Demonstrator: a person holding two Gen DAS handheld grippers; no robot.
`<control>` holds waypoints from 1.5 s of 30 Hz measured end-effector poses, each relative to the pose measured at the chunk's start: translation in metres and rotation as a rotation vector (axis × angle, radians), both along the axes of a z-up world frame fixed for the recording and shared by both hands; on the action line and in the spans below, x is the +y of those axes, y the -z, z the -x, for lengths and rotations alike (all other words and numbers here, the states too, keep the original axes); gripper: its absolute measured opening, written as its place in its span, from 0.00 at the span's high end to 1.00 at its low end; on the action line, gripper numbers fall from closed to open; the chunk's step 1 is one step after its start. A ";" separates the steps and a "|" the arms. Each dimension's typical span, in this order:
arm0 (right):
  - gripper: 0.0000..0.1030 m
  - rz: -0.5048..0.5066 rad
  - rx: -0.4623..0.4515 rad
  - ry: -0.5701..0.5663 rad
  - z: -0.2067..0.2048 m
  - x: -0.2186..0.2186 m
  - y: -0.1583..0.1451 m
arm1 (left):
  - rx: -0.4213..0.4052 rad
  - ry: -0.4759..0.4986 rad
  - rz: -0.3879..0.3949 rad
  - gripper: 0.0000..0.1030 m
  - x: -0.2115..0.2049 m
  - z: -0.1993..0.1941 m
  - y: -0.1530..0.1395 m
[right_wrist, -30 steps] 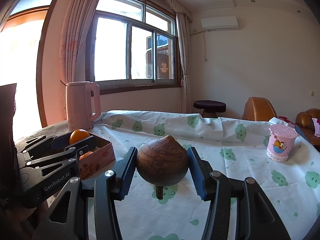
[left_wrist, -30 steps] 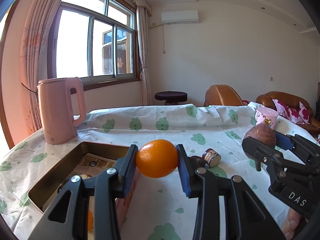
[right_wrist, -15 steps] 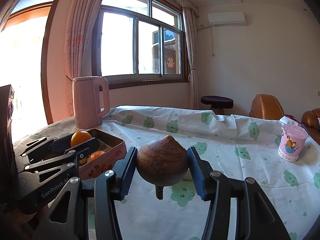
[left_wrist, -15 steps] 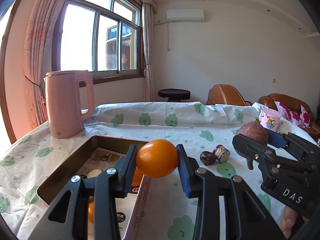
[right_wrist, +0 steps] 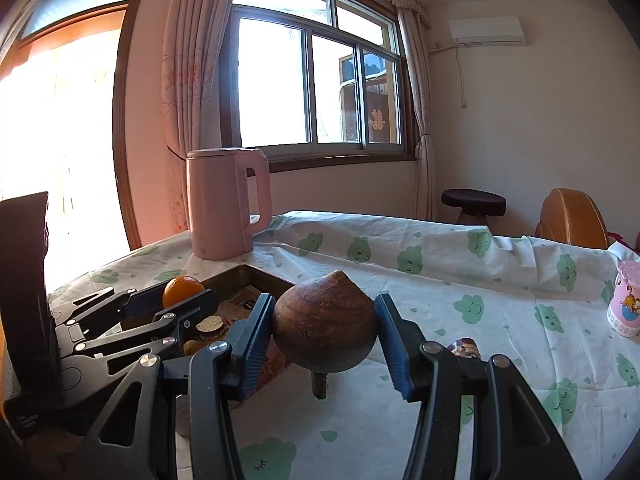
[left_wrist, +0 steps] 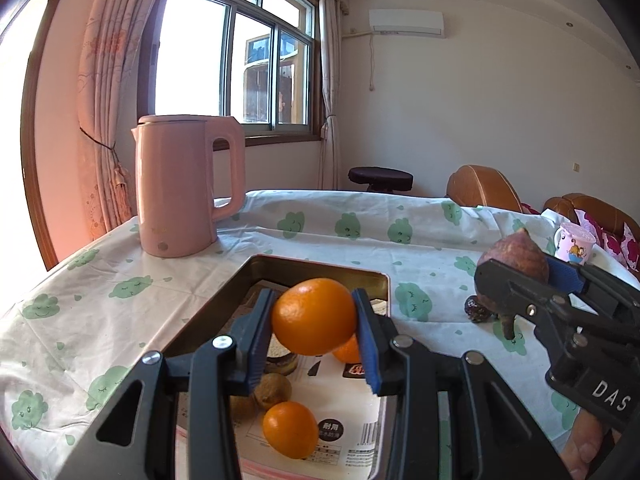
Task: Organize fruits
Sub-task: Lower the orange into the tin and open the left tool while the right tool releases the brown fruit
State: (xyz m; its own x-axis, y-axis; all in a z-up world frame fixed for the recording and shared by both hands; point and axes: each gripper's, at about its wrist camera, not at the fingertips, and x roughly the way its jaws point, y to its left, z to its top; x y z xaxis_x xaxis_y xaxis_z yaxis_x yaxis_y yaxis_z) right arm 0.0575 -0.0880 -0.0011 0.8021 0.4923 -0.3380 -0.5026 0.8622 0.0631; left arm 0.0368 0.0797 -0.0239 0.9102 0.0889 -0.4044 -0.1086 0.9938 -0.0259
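My left gripper (left_wrist: 314, 320) is shut on an orange (left_wrist: 314, 316) and holds it in the air over the open metal tin (left_wrist: 316, 270). Two more oranges (left_wrist: 290, 428) and some brown round pieces lie inside the tin on printed paper. At the right of the left wrist view, my right gripper (left_wrist: 520, 276) holds a brown pointed fruit (left_wrist: 514, 258) above the tablecloth. In the right wrist view that gripper (right_wrist: 324, 332) is shut on the brown fruit (right_wrist: 324, 328), stem hanging down, just right of the tin (right_wrist: 240, 276). The left gripper (right_wrist: 176, 300) with its orange (right_wrist: 180, 284) shows at the left.
A pink kettle (left_wrist: 184, 184) stands behind the tin near the window. A pink printed cup (right_wrist: 626, 300) sits at the far right of the table. A small dark wrapped item (left_wrist: 476, 310) lies on the cloth (left_wrist: 340, 224) right of the tin. A thumb (left_wrist: 584, 452) shows bottom right.
Both grippers have travelled towards the tin with their fruits still held. The tin and kettle have come closer and more central, and the orange now hangs over the tin's inside.
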 end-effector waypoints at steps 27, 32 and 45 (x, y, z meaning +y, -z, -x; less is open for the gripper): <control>0.48 0.015 0.133 -0.167 -0.026 0.085 0.024 | 0.094 -0.092 0.075 0.61 0.066 -0.009 0.009; 0.48 0.015 0.150 -0.165 -0.029 0.085 0.025 | 0.116 -0.085 0.070 0.61 0.066 -0.012 0.011; 0.48 0.035 0.219 -0.183 -0.039 0.091 0.032 | 0.153 -0.069 0.067 0.61 0.065 -0.017 0.014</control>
State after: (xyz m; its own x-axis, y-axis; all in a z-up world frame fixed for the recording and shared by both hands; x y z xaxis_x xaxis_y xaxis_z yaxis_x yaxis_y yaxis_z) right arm 0.0961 0.0029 -0.0333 0.6068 0.6070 -0.5131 -0.6278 0.7620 0.1590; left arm 0.0539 0.1450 -0.0381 0.8301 0.1169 -0.5453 -0.1841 0.9804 -0.0702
